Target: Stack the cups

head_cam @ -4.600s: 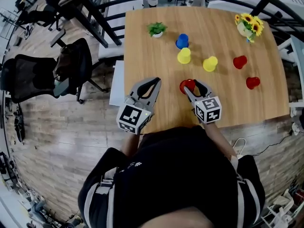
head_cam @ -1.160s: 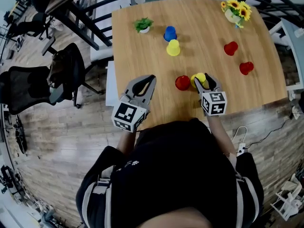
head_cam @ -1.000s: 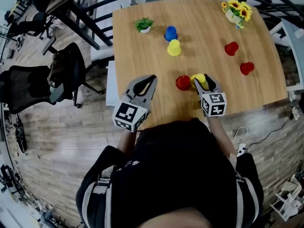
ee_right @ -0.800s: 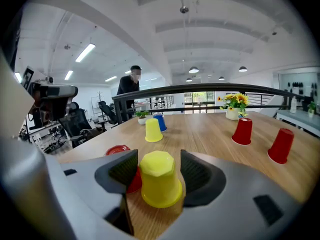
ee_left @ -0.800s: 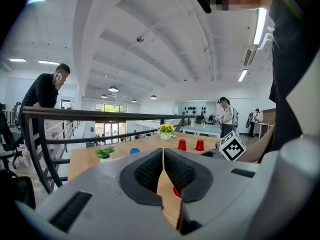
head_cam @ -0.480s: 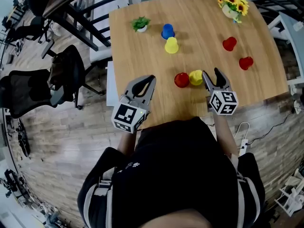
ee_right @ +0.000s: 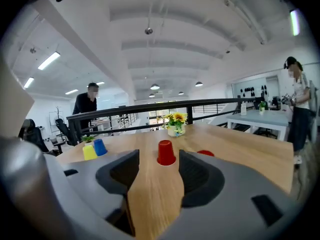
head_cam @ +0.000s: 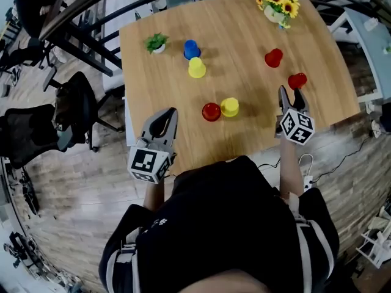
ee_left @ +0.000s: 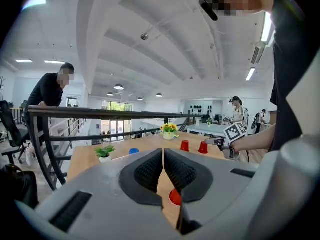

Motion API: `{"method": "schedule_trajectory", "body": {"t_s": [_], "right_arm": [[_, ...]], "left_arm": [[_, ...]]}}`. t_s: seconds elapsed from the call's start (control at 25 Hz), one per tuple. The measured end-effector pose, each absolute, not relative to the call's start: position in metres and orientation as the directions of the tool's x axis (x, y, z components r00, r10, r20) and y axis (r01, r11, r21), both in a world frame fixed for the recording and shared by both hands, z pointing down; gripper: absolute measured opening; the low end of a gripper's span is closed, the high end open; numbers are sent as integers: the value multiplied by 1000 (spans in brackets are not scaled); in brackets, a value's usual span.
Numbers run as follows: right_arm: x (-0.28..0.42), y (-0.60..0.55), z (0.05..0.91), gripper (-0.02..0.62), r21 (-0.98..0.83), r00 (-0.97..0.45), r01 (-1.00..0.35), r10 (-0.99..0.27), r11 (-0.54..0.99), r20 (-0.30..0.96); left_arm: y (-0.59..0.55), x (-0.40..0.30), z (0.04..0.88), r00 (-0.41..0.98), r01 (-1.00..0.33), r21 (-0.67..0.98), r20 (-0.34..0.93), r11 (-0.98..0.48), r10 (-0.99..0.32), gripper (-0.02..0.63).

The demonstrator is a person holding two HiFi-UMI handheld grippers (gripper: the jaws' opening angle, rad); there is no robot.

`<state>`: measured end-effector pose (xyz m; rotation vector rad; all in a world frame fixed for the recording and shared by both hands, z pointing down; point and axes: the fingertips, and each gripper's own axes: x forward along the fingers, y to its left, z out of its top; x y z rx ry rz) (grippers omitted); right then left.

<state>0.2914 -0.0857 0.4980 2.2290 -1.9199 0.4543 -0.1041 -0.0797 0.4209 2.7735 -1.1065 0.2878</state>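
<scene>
Upside-down cups stand on the wooden table [head_cam: 244, 35]. A red cup [head_cam: 211, 111] and a yellow cup [head_cam: 230, 107] sit side by side near the front. At the back are a blue cup [head_cam: 191, 49] and a yellow cup [head_cam: 197, 69]. Two more red cups [head_cam: 273, 58] [head_cam: 297, 80] stand to the right. My right gripper [head_cam: 291, 93] is open and empty, just short of the nearer red cup. In the right gripper view a red cup [ee_right: 166, 153] stands ahead between the jaws. My left gripper [head_cam: 166, 115] is shut and empty at the table's front left edge.
A small potted plant [head_cam: 156, 42] stands at the back left and a sunflower pot [head_cam: 276, 6] at the back right. Black railings [head_cam: 73, 35] and office chairs [head_cam: 30, 127] are left of the table. Other people stand far off in both gripper views.
My right gripper let go of the yellow cup beside the front red cup, opened, and moved right towards the two red cups. The left gripper stayed shut near the front edge.
</scene>
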Motion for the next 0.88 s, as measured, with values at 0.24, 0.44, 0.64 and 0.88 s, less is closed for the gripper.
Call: {"method": "schedule_trajectory", "body": {"t_s": [0.24,0.44,0.64,0.88], "right_arm": [[358,-88,504,252,-36,212,-970,-911,-240,354],[381,-97,521,256,-9,187,-978,-896,-208,402],[395,-116,543,290,-29,150,-983,-881,-182,450],[413,-123,560,265,-19,158,-982,-863,-190,480]], "left_arm": [[-90,-54,413,716,-690,76,216,-719,-664,17],[-89,-32,403,684,-727,99,181,-679,-706,18],[-93,-22,401,661,-750,148,188,-645,-726,18],[-94,-15,399,641,-767,150,195,-624,-742,18]]}}
